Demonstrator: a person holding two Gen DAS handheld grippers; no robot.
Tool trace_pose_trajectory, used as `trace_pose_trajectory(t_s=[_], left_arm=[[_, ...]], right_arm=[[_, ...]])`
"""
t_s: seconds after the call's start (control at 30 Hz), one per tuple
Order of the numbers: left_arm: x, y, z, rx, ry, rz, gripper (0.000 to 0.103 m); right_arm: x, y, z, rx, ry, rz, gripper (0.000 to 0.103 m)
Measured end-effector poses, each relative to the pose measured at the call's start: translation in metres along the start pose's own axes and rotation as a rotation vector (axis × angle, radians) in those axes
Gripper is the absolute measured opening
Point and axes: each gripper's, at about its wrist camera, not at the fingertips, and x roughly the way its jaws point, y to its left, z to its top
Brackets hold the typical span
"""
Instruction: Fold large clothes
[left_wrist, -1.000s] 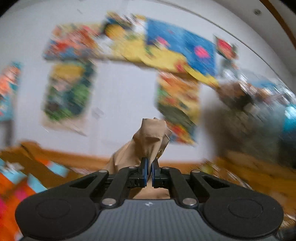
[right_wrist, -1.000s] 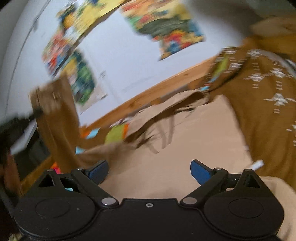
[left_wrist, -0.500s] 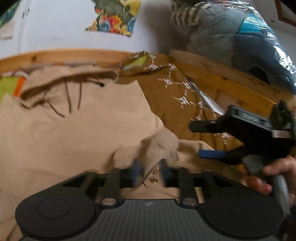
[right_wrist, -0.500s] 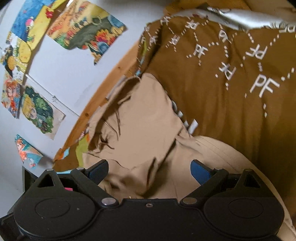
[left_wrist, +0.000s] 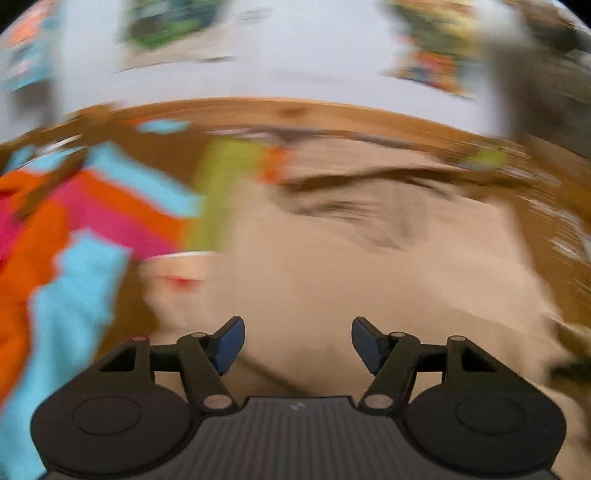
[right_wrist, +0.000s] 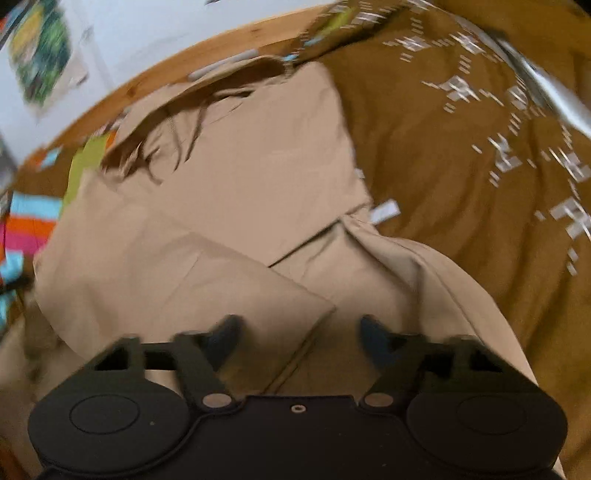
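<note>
Our left gripper (left_wrist: 297, 341) spread wide, our right gripper (right_wrist: 297, 338) likewise, both empty above the tan garment (right_wrist: 240, 192), brown patterned bedspread (right_wrist: 461, 147) beneath

The left tongs (left_wrist: 297, 345) are matte black, with two angled link arms on each side joined by round silver rivets and ending in dark blue pads (left_wrist: 229, 343). Behind the arms sit two round black discs, each with a shallow circular recess, flanking a ribbed grey centre plate that bears a small pale mark. The right tongs (right_wrist: 297, 341) share the same black frame, rivets and discs, but their centre plate is smooth black with one small silver screw.
</note>
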Motion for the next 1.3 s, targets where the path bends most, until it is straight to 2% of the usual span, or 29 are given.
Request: trace_pose_trajectory(t_s=[0.03, 0.07, 0.13, 0.23, 0.3, 0.4, 0.43, 0.5, 0.57, 0.6, 0.7, 0.73, 0.8, 0.87, 0.9, 0.97, 1.03, 1.1, 1.17, 1.3], left_arm=[[0.010, 0.017, 0.006, -0.042, 0.006, 0.056, 0.060], [0.016, 0.027, 0.012, -0.063, 0.011, 0.085, 0.058], [0.027, 0.044, 0.022, -0.098, 0.013, 0.122, 0.058], [0.035, 0.053, 0.031, -0.116, -0.007, 0.123, 0.058], [0.041, 0.055, 0.033, -0.104, -0.004, 0.135, 0.058], [0.067, 0.052, 0.029, -0.072, 0.065, 0.170, 0.059], [0.076, 0.052, 0.025, -0.064, 0.089, 0.181, 0.061], [0.085, 0.054, 0.020, -0.057, 0.086, 0.172, 0.068], [0.084, 0.055, 0.019, -0.035, 0.086, 0.162, 0.068], [0.081, 0.056, 0.021, -0.036, 0.087, 0.160, 0.068], [0.063, 0.057, 0.025, -0.074, 0.086, 0.168, 0.070], [0.051, 0.055, 0.025, -0.089, 0.069, 0.154, 0.072], [0.031, 0.051, 0.022, -0.112, 0.029, 0.107, 0.085], [0.018, 0.043, 0.016, -0.110, 0.031, 0.040, 0.086], [0.016, 0.038, 0.012, -0.093, 0.052, 0.013, 0.086], [0.019, 0.028, 0.003, -0.056, 0.081, 0.012, 0.086], [0.034, 0.017, -0.009, 0.001, 0.138, 0.057, 0.086], [0.049, 0.012, -0.019, 0.032, 0.212, 0.108, 0.086], [0.046, 0.014, -0.021, 0.008, 0.183, 0.097, 0.085], [0.025, 0.026, -0.010, -0.092, 0.198, 0.069, 0.085]], right_arm=[[0.002, 0.003, 0.000, -0.018, 0.003, 0.009, 0.022], [0.004, 0.005, 0.001, -0.024, 0.007, 0.024, 0.007], [-0.004, 0.010, 0.005, -0.052, -0.045, 0.025, 0.005], [-0.032, 0.026, 0.015, -0.202, -0.223, -0.010, 0.004], [-0.043, 0.031, 0.023, -0.267, -0.292, -0.049, 0.004], [-0.027, 0.028, 0.028, -0.277, -0.235, -0.095, 0.006], [-0.016, 0.024, 0.026, -0.269, -0.200, -0.106, 0.009], [0.007, 0.017, 0.017, -0.286, -0.133, -0.133, 0.013], [0.020, 0.009, 0.008, -0.316, -0.102, -0.154, 0.028], [0.017, 0.006, 0.006, -0.305, -0.113, -0.155, 0.030], [-0.005, 0.001, 0.011, -0.247, -0.167, -0.148, 0.046], [-0.014, 0.004, 0.010, -0.247, -0.187, -0.143, 0.050], [-0.030, 0.014, 0.005, -0.291, -0.238, -0.117, 0.061], [-0.036, 0.027, -0.006, -0.367, -0.261, -0.092, 0.073], [-0.033, 0.034, -0.012, -0.403, -0.248, -0.086, 0.074], [-0.018, 0.047, -0.023, -0.473, -0.177, -0.086, 0.074], [0.001, 0.053, -0.031, -0.502, -0.117, -0.125, 0.074], [0.006, 0.049, -0.030, -0.452, -0.116, -0.116, 0.077], [0.000, 0.044, -0.023, -0.383, -0.118, -0.101, 0.077], [-0.032, 0.039, -0.008, -0.325, -0.185, -0.016, 0.085]])
